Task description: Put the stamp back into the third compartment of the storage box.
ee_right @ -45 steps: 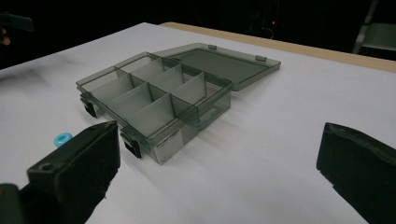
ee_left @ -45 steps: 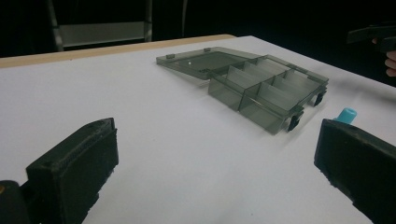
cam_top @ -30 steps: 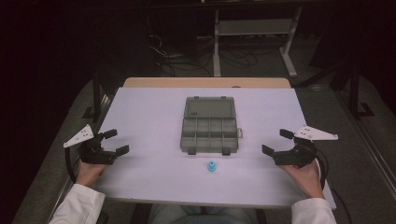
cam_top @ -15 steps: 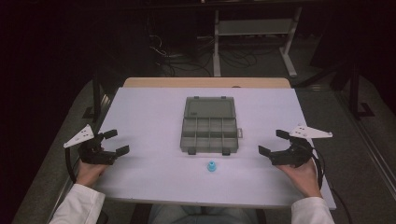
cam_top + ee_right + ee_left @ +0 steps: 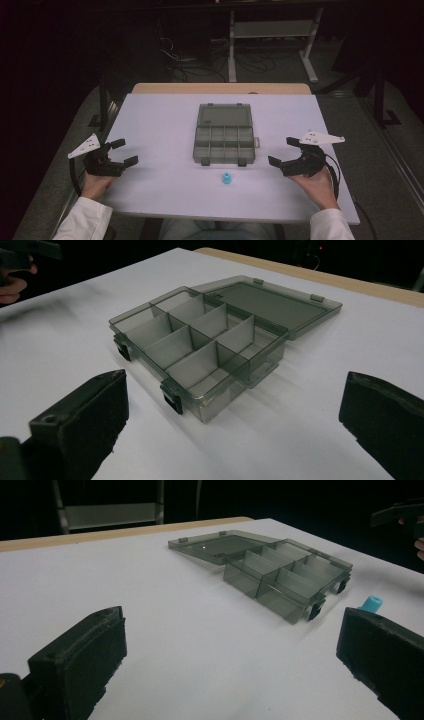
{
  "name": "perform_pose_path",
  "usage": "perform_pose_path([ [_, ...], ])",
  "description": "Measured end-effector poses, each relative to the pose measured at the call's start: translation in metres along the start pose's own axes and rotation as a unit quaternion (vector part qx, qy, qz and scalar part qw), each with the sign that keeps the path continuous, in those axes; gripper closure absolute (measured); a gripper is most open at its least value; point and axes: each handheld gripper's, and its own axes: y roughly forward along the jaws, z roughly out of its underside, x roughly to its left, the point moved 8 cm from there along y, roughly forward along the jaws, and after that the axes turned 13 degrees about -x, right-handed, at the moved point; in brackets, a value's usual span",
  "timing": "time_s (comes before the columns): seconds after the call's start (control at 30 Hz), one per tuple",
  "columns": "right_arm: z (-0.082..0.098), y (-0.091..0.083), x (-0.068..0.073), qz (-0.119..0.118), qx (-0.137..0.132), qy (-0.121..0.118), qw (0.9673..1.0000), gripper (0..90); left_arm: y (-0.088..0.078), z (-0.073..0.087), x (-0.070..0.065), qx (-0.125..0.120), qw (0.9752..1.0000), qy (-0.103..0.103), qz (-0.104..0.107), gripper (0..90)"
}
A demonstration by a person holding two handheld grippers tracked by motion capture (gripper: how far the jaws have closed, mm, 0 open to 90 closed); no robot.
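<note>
One blue cap (image 5: pixel 226 178) lies near the organizer box (image 5: pixel 224 134) (lid open).

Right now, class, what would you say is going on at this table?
A person sits at a white table with a two-jaw gripper in each hand. The left gripper and the right gripper both rest near the table's sides, jaws open, holding nothing. Between them lies a smoky plastic organizer box, lid flat open, its compartments apparently empty. A small blue piece stands in front of the box, untouched.
</note>
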Motion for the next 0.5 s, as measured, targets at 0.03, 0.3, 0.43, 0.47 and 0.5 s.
perform_pose_path([
  [0.03,0.0,0.0,0.0,0.0,0.0,0.0,1.0,0.0,0.0,0.0,0.0,-0.001,1.0,-0.002,0.0,0.0],
  [0.3,-0.001,0.009,0.008,-0.013,0.009,-0.004,0.9999,0.0,0.0,0.0,-0.001,-0.002,1.0,-0.002,0.0,0.0],
  [0.43,-0.003,0.017,0.012,-0.02,0.012,-0.006,0.9997,0.0,0.0,0.0,0.0,-0.002,1.0,-0.001,0.0,0.0],
  [0.47,-0.003,0.017,0.012,-0.02,0.012,-0.006,0.9997,0.0,0.0,0.0,0.0,-0.002,1.0,-0.001,0.0,0.0],
  [0.5,-0.003,0.019,0.015,-0.024,0.014,-0.003,0.9996,0.0,0.0,0.0,0.0,-0.002,1.0,-0.002,0.0,0.0],
])
